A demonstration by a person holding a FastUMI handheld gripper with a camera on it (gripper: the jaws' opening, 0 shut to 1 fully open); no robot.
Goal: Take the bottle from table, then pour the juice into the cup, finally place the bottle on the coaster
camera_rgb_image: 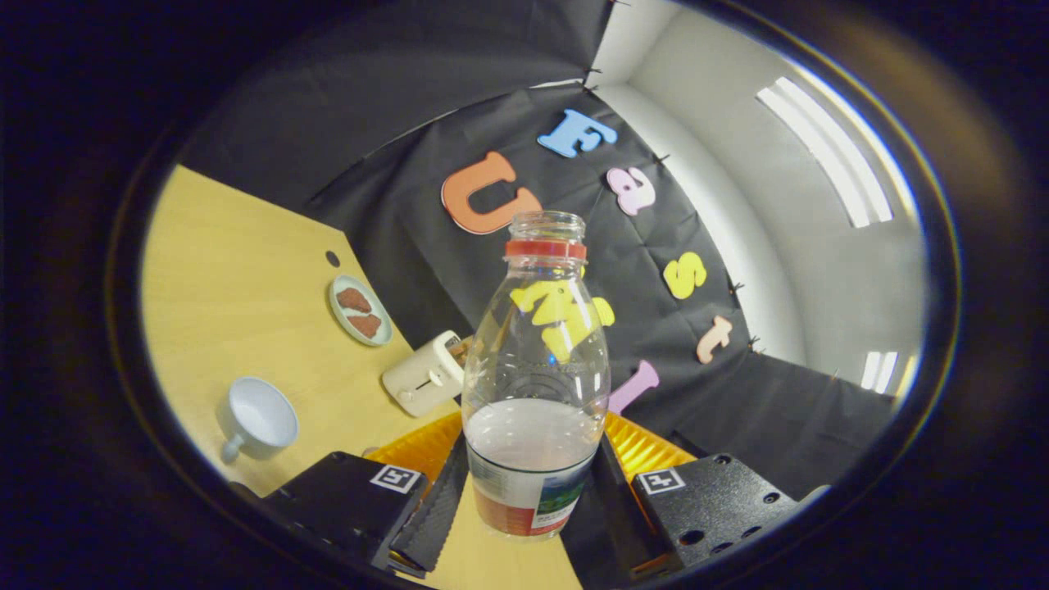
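Gripper view. The tool (531, 500) pinches the bottle (537, 385) low on its body, one finger pressed against each side of the labelled base. The bottle is clear plastic, uncapped, with a red ring below its open mouth; it stands roughly in line with the fingers, its neck pointing away from the camera. A pale, pinkish liquid fills about the lower third of the bottle, its level lying just above the label. The wooden surface (238, 279) runs tilted behind the bottle, and the base of the bottle appears to be lifted clear of it, though the fisheye distortion makes this hard to confirm.

All other things are placed relative to the bottle. A white cup (258, 419) with a handle lies well to the left of the bottle, its opening facing the camera and pale inside. A cream toaster (426, 374) sits just left of the bottle's body, between the bottle and the cup. A light green plate (361, 310) carrying two brown pieces lies beyond the toaster, further from the bottle. An orange ribbed object (422, 447) shows directly behind the bottle's lower half, on both sides of it; its identity is uncertain.
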